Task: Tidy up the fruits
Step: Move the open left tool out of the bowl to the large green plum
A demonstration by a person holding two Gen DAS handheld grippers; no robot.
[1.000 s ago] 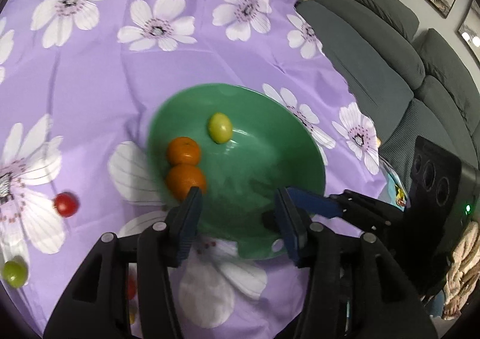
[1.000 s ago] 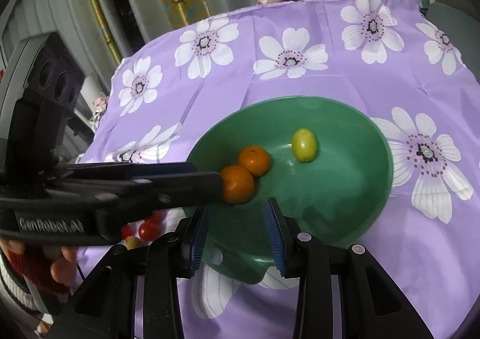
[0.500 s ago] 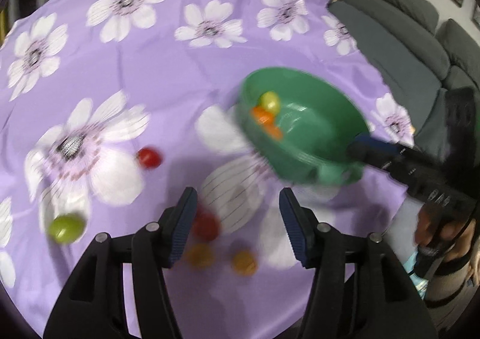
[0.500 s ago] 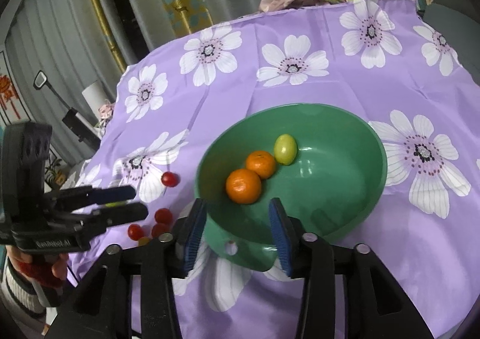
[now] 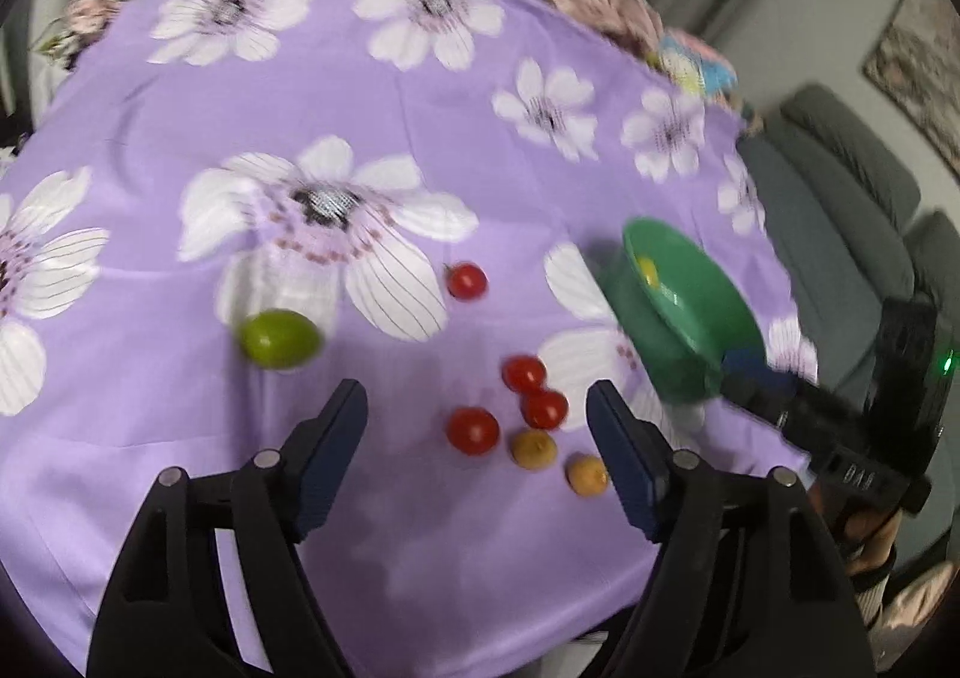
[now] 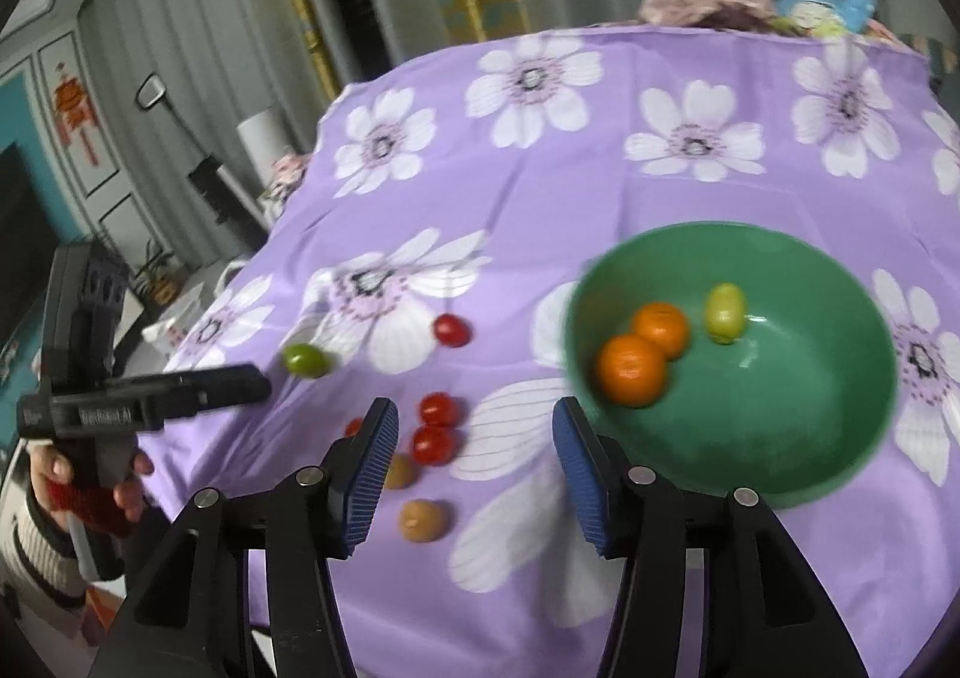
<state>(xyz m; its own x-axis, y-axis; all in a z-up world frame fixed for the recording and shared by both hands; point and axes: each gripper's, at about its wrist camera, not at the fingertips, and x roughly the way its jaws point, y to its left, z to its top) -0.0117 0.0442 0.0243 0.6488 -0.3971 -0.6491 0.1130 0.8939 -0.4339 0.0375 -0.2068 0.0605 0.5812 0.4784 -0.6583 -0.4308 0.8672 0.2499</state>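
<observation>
Centrally, the left gripper (image 5: 474,408) was shown with its jaws spread wide and nothing pressed between the pads; the jaws had just been opening. It was poised above a loose cluster of red cherry tomatoes (image 5: 543,408) and two small orange-brown fruits (image 5: 533,449) lying on the purple flowered tablecloth (image 5: 420,96). Beyond that cluster, a single cherry tomato (image 5: 466,281) lay apart, and a green oval fruit (image 5: 279,338) rested well to the left.

The right gripper (image 6: 474,438) was likewise seen empty, its jaws parted moderately after having just been opening, with only cloth framed between them. To its right stood the green bowl (image 6: 780,438), in which two oranges (image 6: 631,369) lay touching and a yellow-green fruit (image 6: 725,312) lay just beside them. From the same view, the other hand-held tool (image 6: 180,384) was seen reaching in near the green oval fruit.

The step in hand was judged to be the approach for a further pick: part of the fruit was already gathered in the bowl, while the small fruits remained on the cloth. The next move was judged to call for a descent over one fruit of the cluster, the jaws being centred on it so that its close neighbours were not nudged away, followed by a gentle closing, since such small, round, soft fruit would be expected to roll or bruise.
</observation>
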